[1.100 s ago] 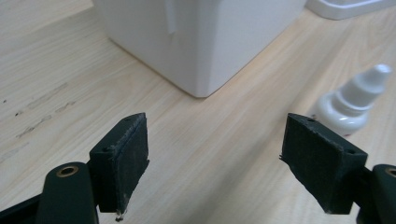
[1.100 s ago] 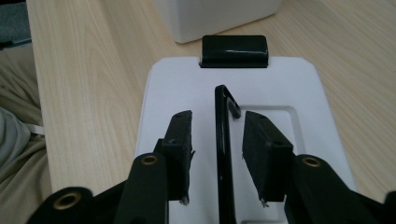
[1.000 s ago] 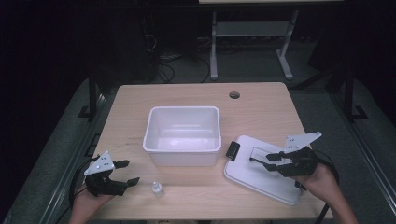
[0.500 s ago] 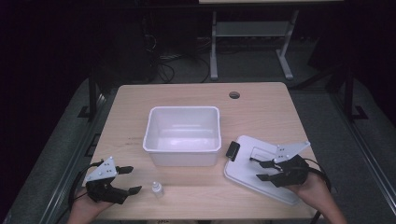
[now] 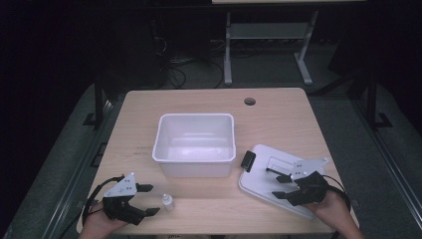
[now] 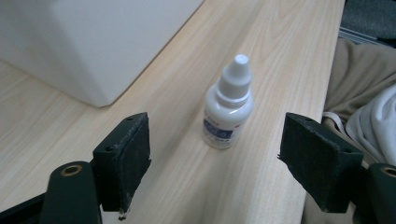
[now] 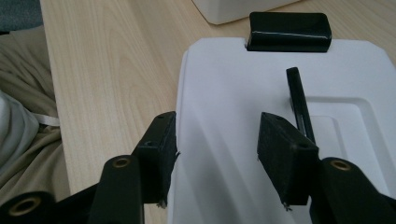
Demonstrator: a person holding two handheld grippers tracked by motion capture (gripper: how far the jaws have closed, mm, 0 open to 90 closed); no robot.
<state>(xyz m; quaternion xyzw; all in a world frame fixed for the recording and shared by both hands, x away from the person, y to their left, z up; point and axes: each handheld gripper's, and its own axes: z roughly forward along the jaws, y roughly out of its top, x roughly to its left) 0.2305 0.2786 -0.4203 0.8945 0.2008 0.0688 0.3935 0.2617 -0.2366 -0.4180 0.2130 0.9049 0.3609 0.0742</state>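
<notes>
Dropper bottle: we see a small white dropper bottle standing upright on the tabletop, near the front edge and just in front of the white bin; in the left hand-held gripper view its label faces us and its cap points up.

Left hand-held gripper: our left hand-held gripper lies low over the tabletop with its jaws spread wide and pointing toward the bottle. In its own view the bottle stands just ahead of the two pads, roughly centred in the gap between them but apart from both. The jaws have just been closing a little; nothing is between them.

Lid: a flat white lid with a black latch lies on the tabletop to the right of the bin.

Right hand-held gripper: our right hand-held gripper hovers over the lid with its jaws partly spread. In its own view one pad sits at the lid's edge and the other over the white surface. We cannot tell whether they touch it. The jaws have just been opening; nothing is pinched.
</notes>
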